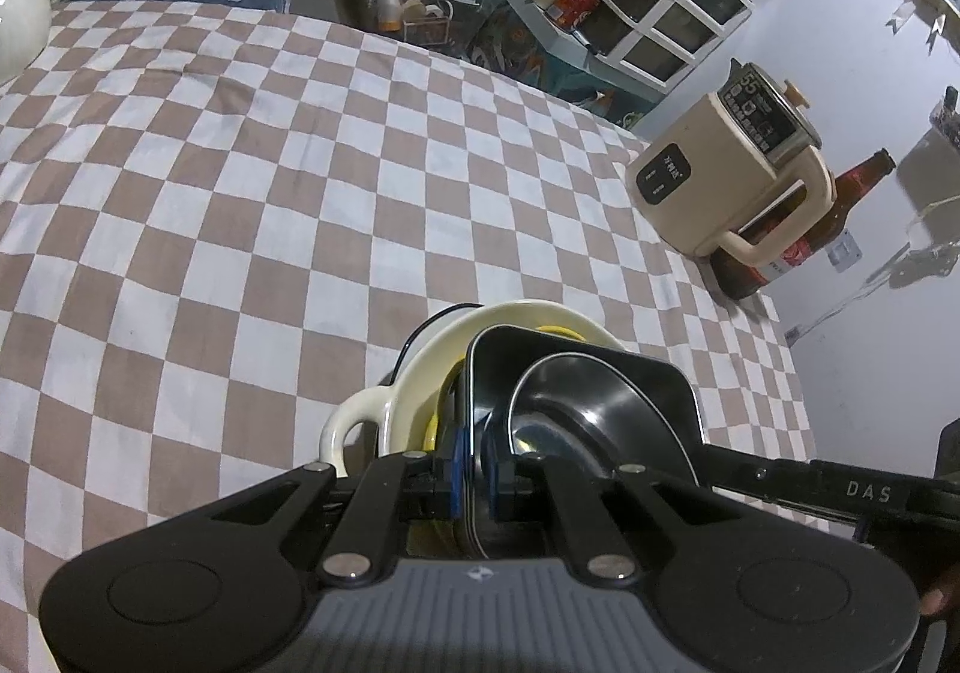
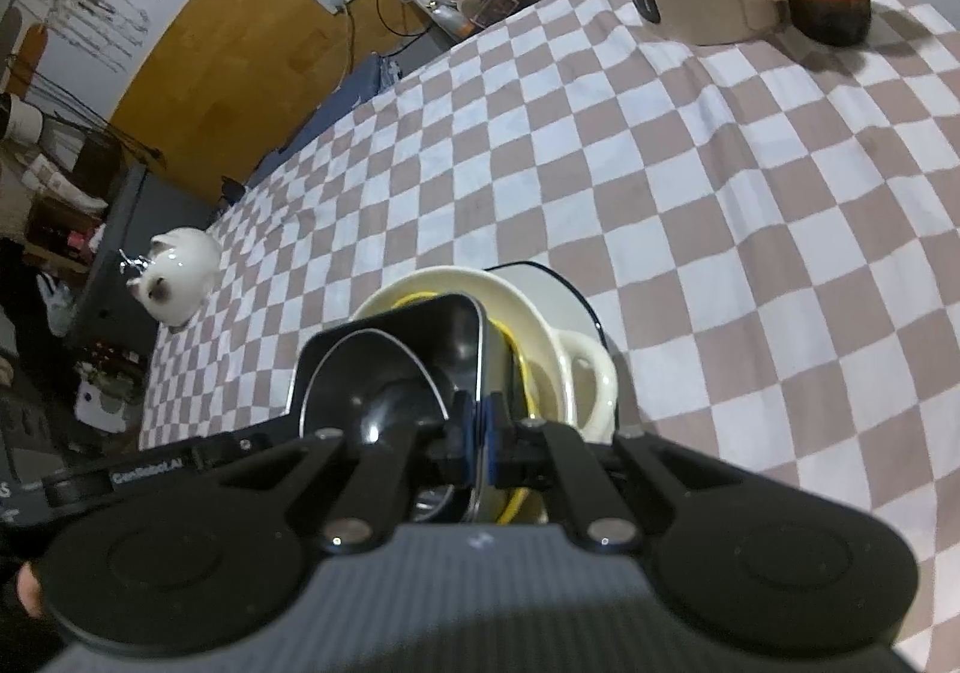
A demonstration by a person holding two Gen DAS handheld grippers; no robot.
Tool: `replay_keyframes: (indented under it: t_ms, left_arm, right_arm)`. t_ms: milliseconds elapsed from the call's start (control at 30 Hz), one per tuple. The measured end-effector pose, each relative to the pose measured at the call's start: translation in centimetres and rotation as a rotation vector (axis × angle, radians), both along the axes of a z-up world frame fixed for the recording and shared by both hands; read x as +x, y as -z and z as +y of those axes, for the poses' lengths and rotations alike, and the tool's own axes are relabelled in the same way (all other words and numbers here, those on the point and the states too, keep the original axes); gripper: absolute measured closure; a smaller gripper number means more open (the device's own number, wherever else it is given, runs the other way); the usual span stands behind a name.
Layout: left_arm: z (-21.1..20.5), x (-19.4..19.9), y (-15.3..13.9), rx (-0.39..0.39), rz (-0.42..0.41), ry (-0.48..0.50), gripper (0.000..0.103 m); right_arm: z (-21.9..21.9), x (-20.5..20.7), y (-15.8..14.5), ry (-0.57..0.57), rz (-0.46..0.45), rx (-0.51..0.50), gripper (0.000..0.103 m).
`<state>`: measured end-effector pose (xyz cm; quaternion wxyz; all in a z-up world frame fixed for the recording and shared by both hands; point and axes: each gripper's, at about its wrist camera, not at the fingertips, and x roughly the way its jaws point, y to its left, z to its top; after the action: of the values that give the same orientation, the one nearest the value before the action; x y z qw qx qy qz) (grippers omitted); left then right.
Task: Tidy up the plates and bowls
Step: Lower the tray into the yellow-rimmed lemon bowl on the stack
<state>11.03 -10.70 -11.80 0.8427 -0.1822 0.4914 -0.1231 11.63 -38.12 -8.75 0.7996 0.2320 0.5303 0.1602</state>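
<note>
While both grippers pinch opposite rims of the black square dish (image 1: 576, 391), it hangs tilted over the cream bowl (image 1: 420, 361), which sits on the checked cloth (image 1: 240, 193) at about six o'clock in both wrist views. The left gripper (image 1: 474, 478) and right gripper (image 2: 477, 445) are each clamped shut on the thin rim, with a round black bowl (image 2: 372, 385) nested inside. Such narrow bites may slip if either hand twists, dropping the dish hard onto the cream bowl's handle (image 2: 591, 379). At two o'clock, the kettle (image 1: 732, 175) and bottle (image 1: 840, 205) stand well apart.
</note>
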Motion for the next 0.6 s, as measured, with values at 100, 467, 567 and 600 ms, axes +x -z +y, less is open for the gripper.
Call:
replay_keyframes:
  t_ms: [100,467,567,600]
  left_arm:
    - [0.06,0.0,0.12,-0.009,-0.001,-0.002,0.096]
    - [-0.05,-0.05,0.21,-0.01,-0.005,-0.005,0.096]
    - [0.0,-0.03,0.25,-0.008,-0.006,-0.005,0.096]
    - [0.0,-0.04,0.25,-0.008,-0.007,-0.005,0.096]
  right_arm:
    - [0.22,-0.09,-0.01,0.002,0.002,-0.001,0.098]
    - [0.51,-0.25,0.29,0.015,0.014,0.004,0.098]
    - [0.57,-0.28,0.32,0.018,0.013,0.004,0.098]
    - [0.61,-0.28,0.33,0.018,0.013,0.002,0.098]
